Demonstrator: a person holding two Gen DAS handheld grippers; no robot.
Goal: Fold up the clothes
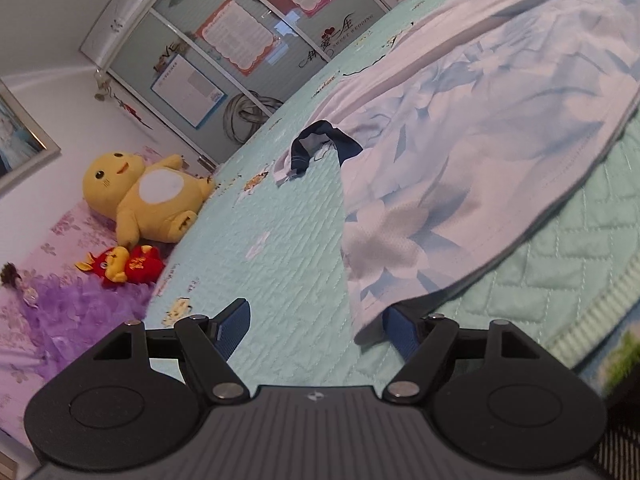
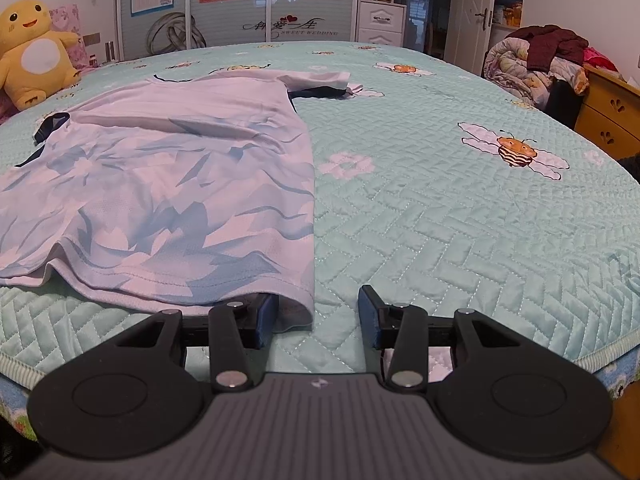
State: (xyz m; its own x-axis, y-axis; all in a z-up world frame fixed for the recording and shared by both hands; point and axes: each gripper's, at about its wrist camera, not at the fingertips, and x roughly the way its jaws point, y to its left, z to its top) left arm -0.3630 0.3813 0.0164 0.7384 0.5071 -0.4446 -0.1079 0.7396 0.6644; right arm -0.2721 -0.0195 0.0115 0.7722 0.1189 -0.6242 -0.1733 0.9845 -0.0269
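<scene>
I'm looking into a home bedroom: a wide bed under a mint quilted bedspread (image 2: 440, 208) printed with bees fills the middle of the right wrist view, and a yellow plush toy (image 2: 30, 52) sits propped at the upper left. Across the top runs a sliding-door wardrobe (image 2: 240, 4) with paper sheets stuck on it and a "Sweet Wedding" decal. At the upper right I see a white door (image 2: 472, 12), and a wooden cabinet (image 2: 608, 116) beside heaped bedding (image 2: 516, 64).
</scene>
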